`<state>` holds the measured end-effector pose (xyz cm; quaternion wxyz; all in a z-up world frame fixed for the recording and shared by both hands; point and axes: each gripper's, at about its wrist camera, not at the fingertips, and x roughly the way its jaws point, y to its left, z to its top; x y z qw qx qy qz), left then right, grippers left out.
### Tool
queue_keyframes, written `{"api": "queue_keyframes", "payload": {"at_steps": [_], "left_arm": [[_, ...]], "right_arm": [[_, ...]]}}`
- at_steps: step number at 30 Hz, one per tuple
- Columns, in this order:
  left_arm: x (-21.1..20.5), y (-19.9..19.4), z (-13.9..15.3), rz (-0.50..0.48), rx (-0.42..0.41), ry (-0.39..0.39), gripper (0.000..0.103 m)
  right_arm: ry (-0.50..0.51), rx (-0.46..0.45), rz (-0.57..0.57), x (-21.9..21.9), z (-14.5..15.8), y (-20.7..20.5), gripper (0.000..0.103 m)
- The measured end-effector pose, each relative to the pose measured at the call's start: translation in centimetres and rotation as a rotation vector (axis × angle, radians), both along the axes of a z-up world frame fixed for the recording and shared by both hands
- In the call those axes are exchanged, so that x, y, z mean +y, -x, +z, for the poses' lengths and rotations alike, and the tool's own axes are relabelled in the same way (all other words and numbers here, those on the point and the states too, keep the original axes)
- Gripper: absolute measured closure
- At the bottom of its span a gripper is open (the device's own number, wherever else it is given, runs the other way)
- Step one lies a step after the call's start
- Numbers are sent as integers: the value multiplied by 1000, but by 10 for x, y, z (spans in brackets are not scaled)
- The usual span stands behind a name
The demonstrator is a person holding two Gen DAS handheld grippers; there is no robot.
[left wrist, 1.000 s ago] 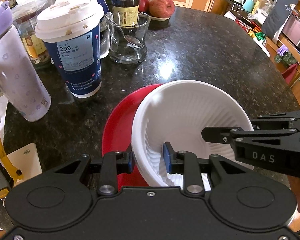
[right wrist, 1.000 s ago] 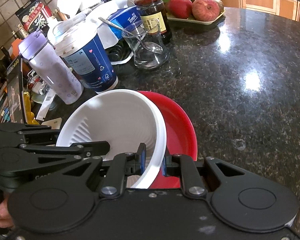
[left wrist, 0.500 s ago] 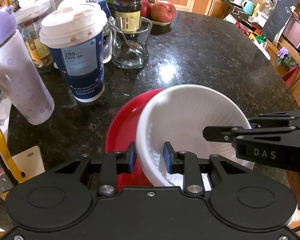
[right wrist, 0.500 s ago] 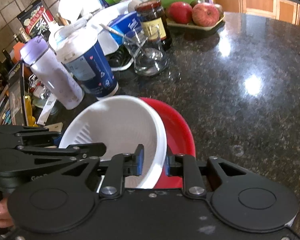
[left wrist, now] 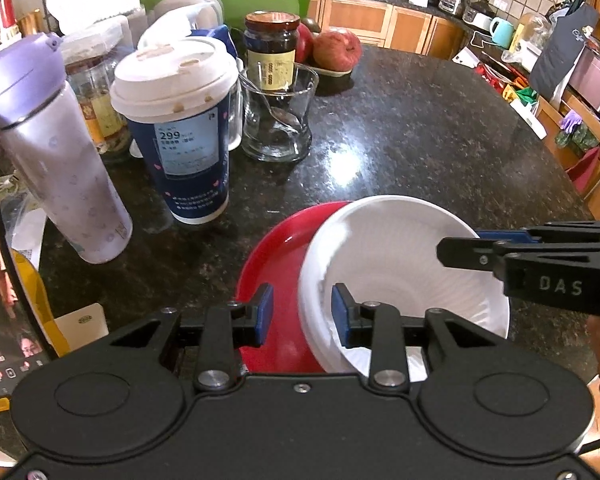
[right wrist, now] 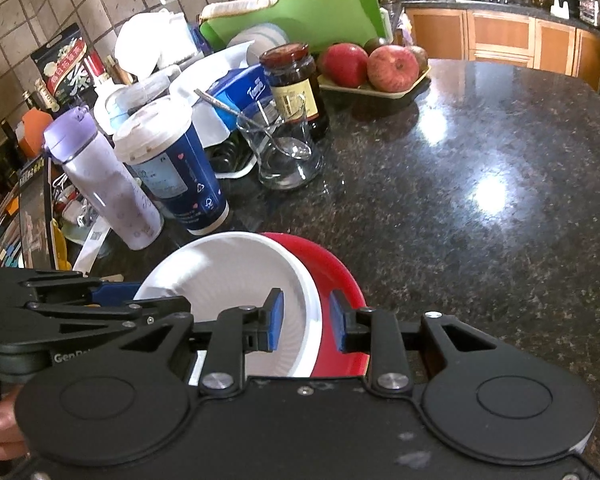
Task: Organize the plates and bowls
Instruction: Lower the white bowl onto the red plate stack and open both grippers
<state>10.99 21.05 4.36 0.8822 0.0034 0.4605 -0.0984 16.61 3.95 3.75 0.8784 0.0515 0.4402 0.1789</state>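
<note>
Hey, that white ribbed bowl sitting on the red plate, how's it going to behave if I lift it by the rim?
The white ribbed bowl looks like thin disposable ware, so probably light, and its rim may flex under a pinch. It sits off-centre on the red plate, so it may tilt or slide. The glossy plate likely offers little friction.

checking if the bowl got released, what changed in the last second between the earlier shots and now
Both grippers have just been opening: the left gripper and right gripper each straddle the white bowl rim with gaps showing, so it is let go. The bowl stays on the red plate; the cups behind are unmoved.
</note>
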Motion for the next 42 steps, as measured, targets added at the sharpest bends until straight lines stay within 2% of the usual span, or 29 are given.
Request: {"api": "queue_keyframes", "payload": {"at_steps": [1, 4, 14, 21, 31, 42], "left_arm": [[1, 0, 0, 0, -2, -2, 60], [3, 2, 2, 1, -17, -9, 50], [6, 16, 13, -5, -101, -52, 48], [1, 32, 20, -11, -193, -102, 45], [-11, 50, 19, 5, -235, -107, 45], [-31, 68, 12, 60, -218, -123, 45]], "right_arm": [[1, -6, -4, 0, 1, 1, 75], [5, -28, -20, 1, 5, 7, 73], [17, -129, -102, 3, 19, 40, 63], [50, -217, -173, 6, 26, 71, 60], [78, -279, -235, 2, 22, 108, 58], [110, -309, -269, -18, 13, 141, 53]]}}
